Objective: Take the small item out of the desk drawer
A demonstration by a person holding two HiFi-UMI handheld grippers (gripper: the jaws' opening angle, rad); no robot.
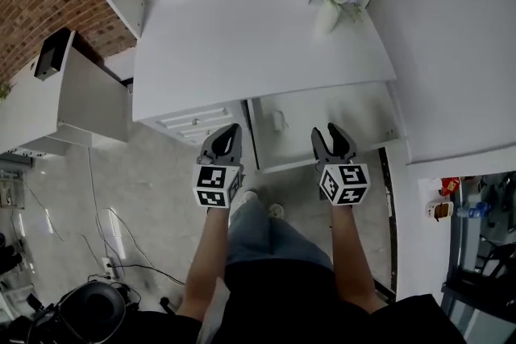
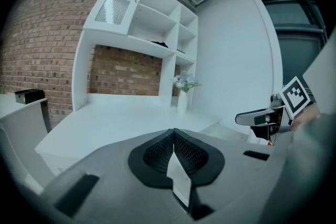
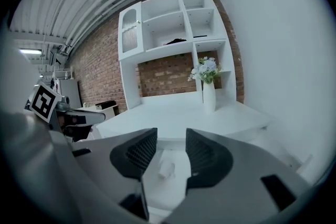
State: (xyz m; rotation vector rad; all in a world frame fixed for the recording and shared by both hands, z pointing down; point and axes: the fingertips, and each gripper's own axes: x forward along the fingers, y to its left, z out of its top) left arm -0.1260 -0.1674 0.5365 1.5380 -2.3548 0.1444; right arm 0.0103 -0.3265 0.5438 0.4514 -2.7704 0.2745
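small item (image 1: 279,122) lies in the open drawer (image 1: 347,115), near its left end, just right of centre in the head view. it is pale and rounded, too small to make out further. the drawer stands pulled out from under the white table (image 1: 242,36), with a bank of closed drawers (image 1: 193,123) to its left in the frame.

your right gripper (image 1: 326,133) is over the lower edge of the drawer, to the right of the small item and apart from it. in the right gripper view, the right gripper (image 3: 171,134) has its jaws fairly wide with nothing between the pads. the small item (image 3: 166,168) shows through the gap, lying on the drawer floor beyond them.

your left gripper (image 1: 229,131) sits just left of the drawer's left side, in front of the closed drawers. in the left gripper view, the left gripper (image 2: 173,134) has its jaws meeting at the tips and holds nothing.

a vase of flowers (image 1: 329,8) stands on the table at the upper right.
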